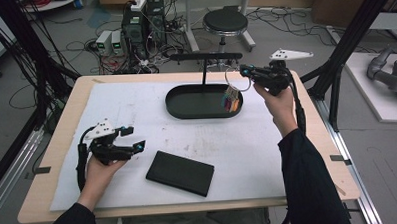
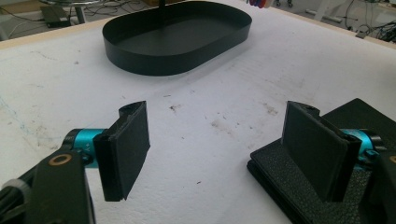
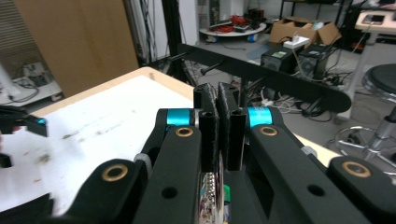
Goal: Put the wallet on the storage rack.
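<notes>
Table (image 1: 136,101), white-topped. Black oval tray (image 1: 186,105) with T-stand (image 1: 205,56), far centre. Black wallet (image 1: 180,173), near centre. Left gripper (image 1: 131,138), jaws wide, empty. Right gripper (image 1: 244,70), jaws clamped on keyring (image 1: 231,97), dangling over tray's right end. Likely step: hanging keys; next needs ring looped over bar.

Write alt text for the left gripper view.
An open hand-held gripper hovers low over a white table mat, its right pad above a black leather-textured case. An empty black oval tray sits farther back.
</notes>
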Motion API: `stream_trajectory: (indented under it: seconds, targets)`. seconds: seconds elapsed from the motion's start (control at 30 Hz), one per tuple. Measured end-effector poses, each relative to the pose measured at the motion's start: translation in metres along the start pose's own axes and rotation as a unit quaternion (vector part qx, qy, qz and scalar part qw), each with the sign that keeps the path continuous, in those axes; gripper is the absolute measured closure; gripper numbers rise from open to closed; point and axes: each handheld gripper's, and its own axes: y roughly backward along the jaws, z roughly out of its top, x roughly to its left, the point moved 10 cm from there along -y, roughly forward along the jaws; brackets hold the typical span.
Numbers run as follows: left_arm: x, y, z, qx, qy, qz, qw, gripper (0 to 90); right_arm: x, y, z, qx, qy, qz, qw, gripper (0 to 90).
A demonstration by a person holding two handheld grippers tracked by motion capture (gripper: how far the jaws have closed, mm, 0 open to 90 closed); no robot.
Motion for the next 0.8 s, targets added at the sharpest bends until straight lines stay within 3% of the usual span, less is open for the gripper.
stream_trajectory:
  seconds: [0.8]
  targets:
    - [0.004, 0.005, -0.008, 0.004, 0.004, 0.012, 0.9999, 23.5, -0.05, -0.037, -0.016, -0.009, -0.04, -0.041, 0.9983, 88.2]
